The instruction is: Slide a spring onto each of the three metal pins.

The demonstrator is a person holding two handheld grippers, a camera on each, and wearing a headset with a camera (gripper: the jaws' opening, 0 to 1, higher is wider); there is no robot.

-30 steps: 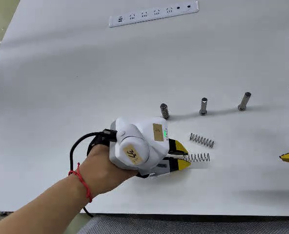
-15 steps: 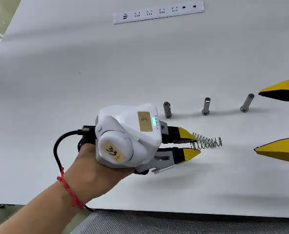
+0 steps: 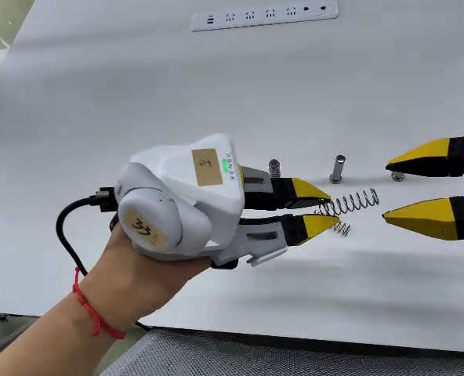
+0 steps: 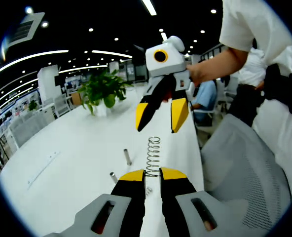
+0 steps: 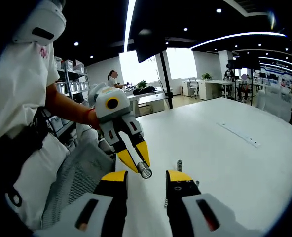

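My left gripper [image 3: 332, 207] is shut on one end of a spring [image 3: 351, 204] and holds it level above the white table [image 3: 138, 102]. The spring's free end points at my right gripper [image 3: 386, 192], which stands open just beyond it. In the left gripper view the spring [image 4: 153, 154] rises from my jaws toward the right gripper [image 4: 158, 113]. Behind stand three pins: one wearing a spring [image 3: 274, 167], a bare one [image 3: 338, 168], and one [image 3: 397, 176] half hidden by the right gripper's upper jaw. A second loose spring [image 3: 341, 228] lies on the table.
A white power strip [image 3: 263, 14] lies at the table's far edge. The table's near edge runs along the bottom of the head view, with grey mesh [image 3: 295, 356] below it. A person's torso and a mesh chair [image 4: 244, 163] stand beside the table.
My left gripper has lifted the spring off the table and carried it right. The right gripper has come in from the right, its open jaws now facing the spring's free end.
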